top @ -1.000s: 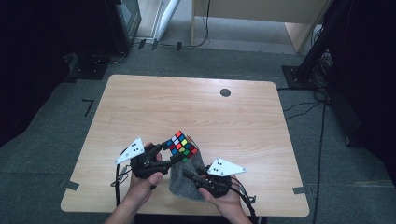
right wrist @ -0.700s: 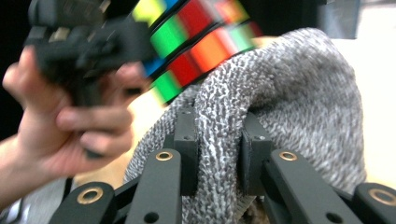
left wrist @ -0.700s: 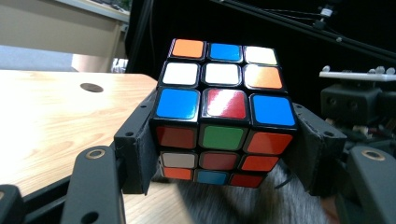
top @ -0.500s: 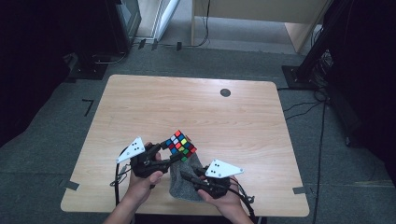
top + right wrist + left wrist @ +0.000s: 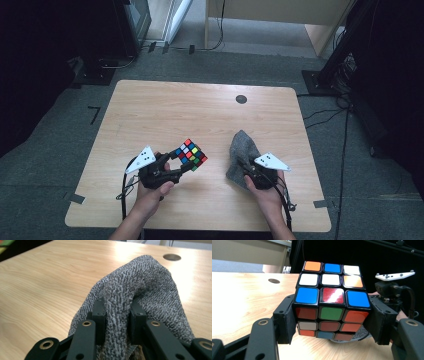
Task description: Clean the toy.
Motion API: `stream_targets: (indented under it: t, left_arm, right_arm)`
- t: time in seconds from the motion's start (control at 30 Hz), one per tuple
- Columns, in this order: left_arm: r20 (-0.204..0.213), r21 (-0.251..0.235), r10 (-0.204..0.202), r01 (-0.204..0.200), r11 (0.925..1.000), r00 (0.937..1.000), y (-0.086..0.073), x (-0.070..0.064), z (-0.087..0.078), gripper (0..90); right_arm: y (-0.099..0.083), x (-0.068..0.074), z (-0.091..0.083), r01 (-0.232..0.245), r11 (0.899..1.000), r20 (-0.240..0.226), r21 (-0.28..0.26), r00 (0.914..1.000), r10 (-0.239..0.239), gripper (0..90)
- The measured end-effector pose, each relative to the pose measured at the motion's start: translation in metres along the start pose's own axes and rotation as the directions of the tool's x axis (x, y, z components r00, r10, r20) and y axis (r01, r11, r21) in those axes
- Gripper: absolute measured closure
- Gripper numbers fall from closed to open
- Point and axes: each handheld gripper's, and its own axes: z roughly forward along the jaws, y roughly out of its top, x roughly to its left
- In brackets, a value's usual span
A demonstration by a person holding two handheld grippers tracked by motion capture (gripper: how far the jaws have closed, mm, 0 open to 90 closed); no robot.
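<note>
Each black tool (image 5: pixel 184 162) carries a white triangular plate, brass-ringed screws, and trailing cable.

Even overhead light falls on the pale wooden table (image 5: pixel 150 115), while its surroundings sink into darkness. Glare whitens the tabletop beyond the right fingers (image 5: pixel 98 315). Nearest black jaw arms blur softly.

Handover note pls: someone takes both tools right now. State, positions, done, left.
Left tool: shut on the scrambled multicoloured puzzle cube, jaws on two opposite sides, cube held up off the light wooden table.
Right tool: shut on a fold of the grey terry cloth, which drapes onto the table at the right.
Cube and cloth are apart.
Done: both things gripped.
Left, probably: bring cloth to cube and wipe its faces. Whether any face has been wiped yet cannot be told.
</note>
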Motion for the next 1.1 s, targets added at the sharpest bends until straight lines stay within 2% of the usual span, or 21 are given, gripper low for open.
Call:
stream_targets:
  t: [0.1,0.23,0.3,0.33,0.4,0.47,0.6,0.7,0.77,0.83,0.97,1.03,1.1]
  left_arm:
    - [-0.006,0.009,0.006,-0.006,0.9999,1.0000,0.000,0.000,0.000,34.3]
    - [-0.015,0.007,0.006,-0.005,1.0000,0.9999,0.000,0.001,-0.001,34.3]
    - [-0.019,0.008,-0.001,0.001,1.0000,0.9998,0.000,0.002,-0.001,34.3]
    - [-0.022,0.008,-0.002,0.003,1.0000,0.9998,0.001,0.002,-0.001,34.3]
    - [-0.026,0.008,-0.006,0.006,0.9999,0.9997,0.001,0.003,-0.002,34.3]
    - [-0.030,0.009,-0.010,0.010,0.9999,0.9995,0.002,0.003,-0.002,34.3]
    - [-0.039,0.003,-0.027,0.027,0.9996,0.9989,0.003,0.006,-0.004,34.3]
    - [-0.041,0.003,-0.055,0.055,0.9985,0.9976,0.004,0.008,-0.003,34.3]
    - [-0.038,0.007,-0.067,0.067,0.9977,0.9971,0.004,0.007,-0.002,34.3]
    - [-0.029,0.013,-0.076,0.077,0.9970,0.9967,0.004,0.005,0.001,34.2]
    - [-0.012,0.038,-0.084,0.085,0.9957,0.9964,0.002,-0.003,0.007,34.2]
    - [-0.006,0.048,-0.095,0.095,0.9943,0.9955,0.002,-0.006,0.010,34.2]
    - [0.002,0.054,-0.113,0.112,0.9922,0.9936,0.001,-0.010,0.013,34.3]
  right_arm:
    - [-0.002,-0.004,0.003,-0.020,1.000,-0.013,0.007,0.9997,0.020,72.5]
    - [-0.004,-0.007,0.006,-0.025,1.000,0.000,0.015,0.9997,0.025,71.2]
    - [-0.006,-0.009,0.008,-0.026,0.999,0.008,0.025,0.9996,0.025,67.6]
    - [-0.007,-0.010,0.009,-0.027,0.999,0.011,0.032,0.9996,0.026,62.9]
    - [-0.007,-0.012,0.012,-0.029,0.998,0.005,0.048,0.9996,0.029,47.2]
    - [-0.005,-0.012,0.010,-0.010,0.998,0.056,0.058,0.9984,0.007,34.5]
    - [0.006,-0.012,-0.004,0.037,0.999,0.093,-0.001,0.9950,-0.037,19.8]
    - [0.013,-0.003,-0.015,0.077,0.994,0.064,-0.072,0.9954,-0.072,18.4]
    - [0.015,0.011,-0.017,0.120,0.987,0.004,-0.109,0.9927,-0.121,18.2]
    - [0.017,0.028,-0.017,0.165,0.977,-0.057,-0.135,0.9831,-0.174,17.4]
    - [0.017,0.061,-0.013,0.217,0.960,-0.166,-0.176,0.9550,-0.246,16.8]
    - [0.016,0.073,-0.012,0.244,0.950,-0.191,-0.195,0.9406,-0.281,17.0]
    - [0.015,0.082,-0.011,0.262,0.942,-0.199,-0.212,0.9318,-0.304,17.2]
